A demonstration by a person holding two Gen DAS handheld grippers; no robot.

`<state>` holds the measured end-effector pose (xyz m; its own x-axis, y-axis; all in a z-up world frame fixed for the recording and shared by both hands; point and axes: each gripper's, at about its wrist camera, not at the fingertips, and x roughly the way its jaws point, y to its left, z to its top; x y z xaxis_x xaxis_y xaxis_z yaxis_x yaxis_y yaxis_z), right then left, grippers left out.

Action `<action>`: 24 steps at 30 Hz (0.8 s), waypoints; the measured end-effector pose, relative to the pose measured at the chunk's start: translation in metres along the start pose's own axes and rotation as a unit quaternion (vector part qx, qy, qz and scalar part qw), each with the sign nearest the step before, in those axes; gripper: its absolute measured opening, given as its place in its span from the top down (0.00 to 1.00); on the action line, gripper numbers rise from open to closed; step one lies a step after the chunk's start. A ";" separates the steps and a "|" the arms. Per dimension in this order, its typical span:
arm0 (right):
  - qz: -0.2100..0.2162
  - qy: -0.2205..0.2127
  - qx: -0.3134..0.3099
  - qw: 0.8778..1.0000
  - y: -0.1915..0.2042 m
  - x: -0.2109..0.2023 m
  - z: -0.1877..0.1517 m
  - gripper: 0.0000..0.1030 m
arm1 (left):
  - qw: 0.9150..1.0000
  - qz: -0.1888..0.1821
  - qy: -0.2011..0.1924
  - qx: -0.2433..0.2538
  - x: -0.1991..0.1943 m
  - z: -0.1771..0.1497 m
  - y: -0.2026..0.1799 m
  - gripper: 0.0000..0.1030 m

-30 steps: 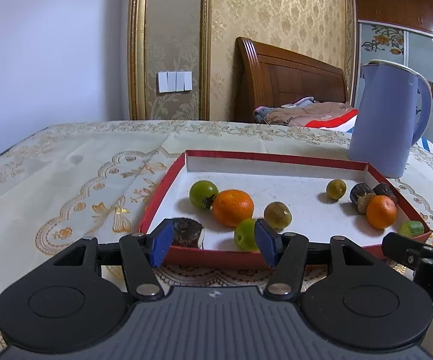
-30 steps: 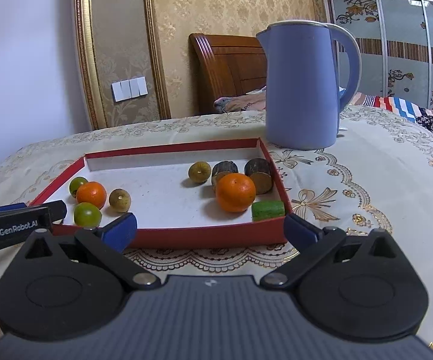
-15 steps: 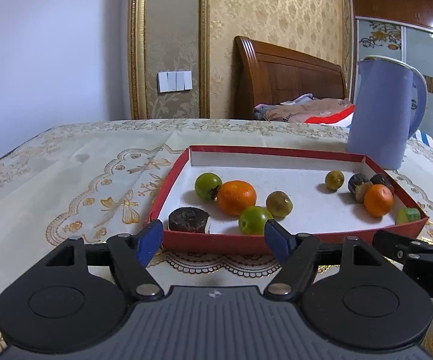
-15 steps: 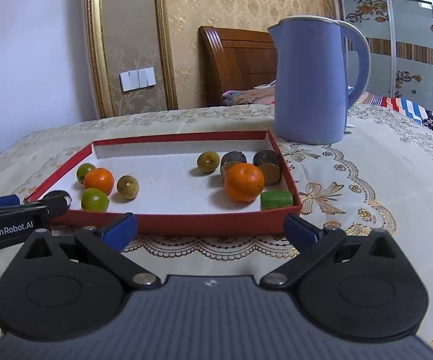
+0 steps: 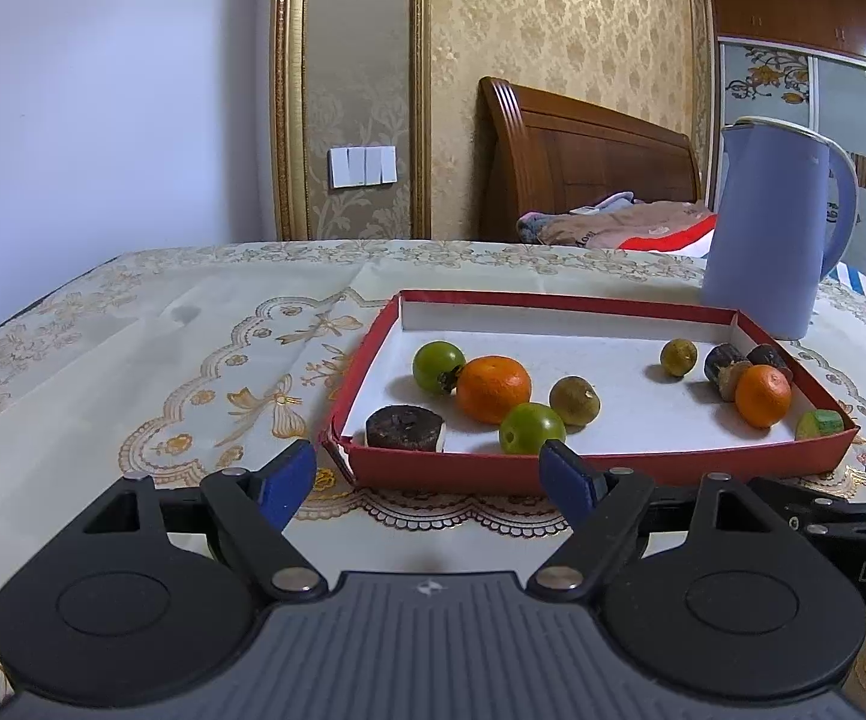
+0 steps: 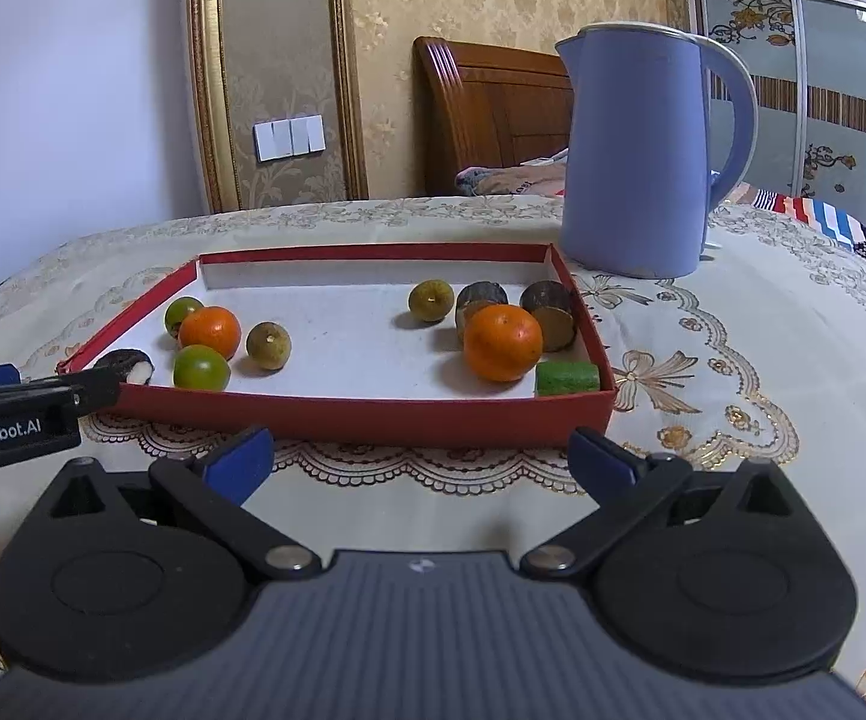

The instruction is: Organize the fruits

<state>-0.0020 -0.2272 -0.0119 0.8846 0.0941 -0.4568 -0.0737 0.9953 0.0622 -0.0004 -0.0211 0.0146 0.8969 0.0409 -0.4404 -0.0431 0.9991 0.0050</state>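
Observation:
A shallow red tray (image 5: pixel 601 468) (image 6: pixel 372 417) with a white floor lies on the cloth-covered table. Its left group holds a dark round piece (image 5: pixel 404 427), two green fruits (image 5: pixel 437 365) (image 5: pixel 532 427), an orange (image 5: pixel 493 389) and a brownish fruit (image 5: pixel 574 399). On the right sit another orange (image 6: pixel 503 342), a brownish fruit (image 6: pixel 430 300), two dark pieces (image 6: pixel 550 313) and a green chunk (image 6: pixel 568 377). My left gripper (image 5: pixel 429 483) hovers before the tray's near left corner, its jaws opening with nothing between them. Before the tray's near wall, my right gripper (image 6: pixel 420 462) stands open and empty.
A tall blue kettle (image 6: pixel 643 150) stands just behind the tray's far right corner. The table's left side carries only embroidered cloth (image 5: pixel 132 360). A wooden bed headboard (image 5: pixel 583 162) and a wall lie beyond the table.
My left gripper has drawn back from the tray's near edge and its jaws have spread wider. The dark round piece now lies in full view in the near left corner. The right gripper barely shifted.

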 end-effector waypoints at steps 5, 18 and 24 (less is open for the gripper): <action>0.000 0.004 0.000 1.000 0.000 0.002 0.000 0.00 | 1.000 -0.003 0.007 -0.005 0.001 0.000 0.001 0.21; -0.001 0.017 -0.003 1.000 0.001 0.006 -0.001 0.00 | 1.000 0.003 0.011 0.003 0.001 -0.001 0.001 0.21; -0.002 0.017 -0.004 1.000 0.001 0.006 -0.001 0.00 | 1.000 -0.004 0.025 0.011 0.005 -0.002 0.000 0.21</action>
<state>0.0027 -0.2260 -0.0155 0.8685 0.0906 -0.4874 -0.0743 0.9958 0.0527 0.0036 -0.0213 0.0109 0.8744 0.0323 -0.4841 -0.0259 0.9995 0.0199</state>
